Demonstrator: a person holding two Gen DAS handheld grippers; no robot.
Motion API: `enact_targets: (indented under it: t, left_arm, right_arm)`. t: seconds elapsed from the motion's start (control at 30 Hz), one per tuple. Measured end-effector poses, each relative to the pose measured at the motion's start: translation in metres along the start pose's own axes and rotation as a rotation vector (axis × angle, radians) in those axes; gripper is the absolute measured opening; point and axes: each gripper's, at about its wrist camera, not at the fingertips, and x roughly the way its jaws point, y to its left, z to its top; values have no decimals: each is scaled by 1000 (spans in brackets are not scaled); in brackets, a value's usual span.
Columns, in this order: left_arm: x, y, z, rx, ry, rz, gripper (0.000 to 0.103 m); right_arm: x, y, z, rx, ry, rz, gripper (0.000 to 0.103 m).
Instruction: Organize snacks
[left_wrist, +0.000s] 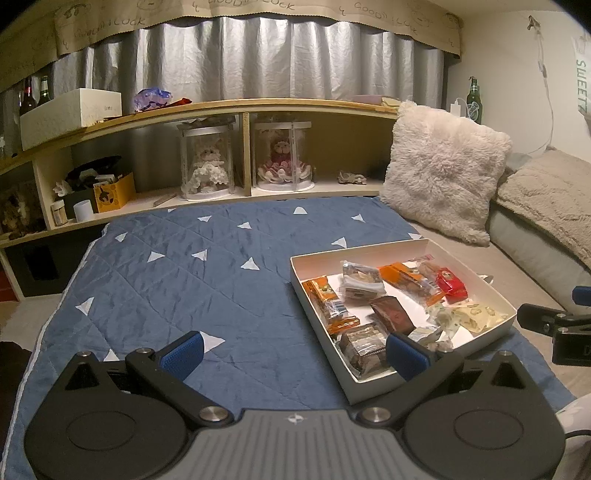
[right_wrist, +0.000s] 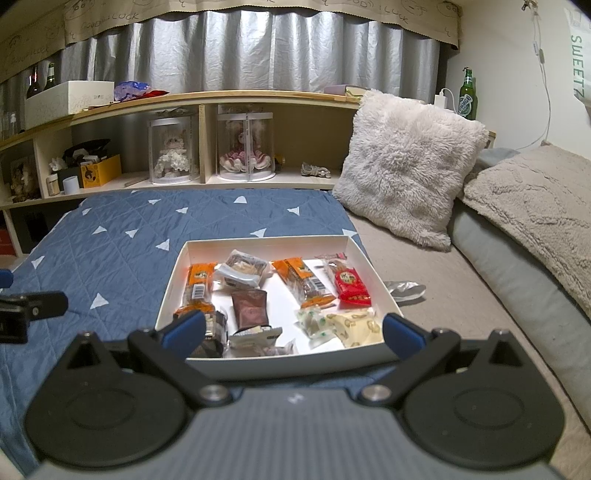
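Note:
A shallow white box (left_wrist: 476, 258) (right_wrist: 266, 242) lies on the blue quilt and holds several wrapped snacks: orange packs (right_wrist: 199, 286), a red pack (right_wrist: 352, 286), a brown pack (right_wrist: 249, 308) (left_wrist: 391, 314), a clear cookie bag (right_wrist: 242, 271) and pale wrapped sweets (right_wrist: 354, 326). My left gripper (left_wrist: 295, 349) is open over the quilt, its right finger above the box's near left corner. My right gripper (right_wrist: 293, 330) is open and hovers at the box's near edge, nothing between its fingers. Each gripper shows at the edge of the other's view.
A fluffy cushion (right_wrist: 406, 166) and beige bedding (right_wrist: 535, 206) lie to the right. A crumpled silver wrapper (right_wrist: 404, 290) sits just right of the box. A low wooden shelf (right_wrist: 221, 98) with doll cases stands behind. The blue quilt (left_wrist: 184, 277) spreads left of the box.

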Motion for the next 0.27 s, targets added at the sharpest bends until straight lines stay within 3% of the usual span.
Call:
enact_targets:
  t: [0.27]
  left_arm:
    - [0,0,-2,-2,1,7,103]
  right_arm:
    - [0,0,0,1,1,-1,102]
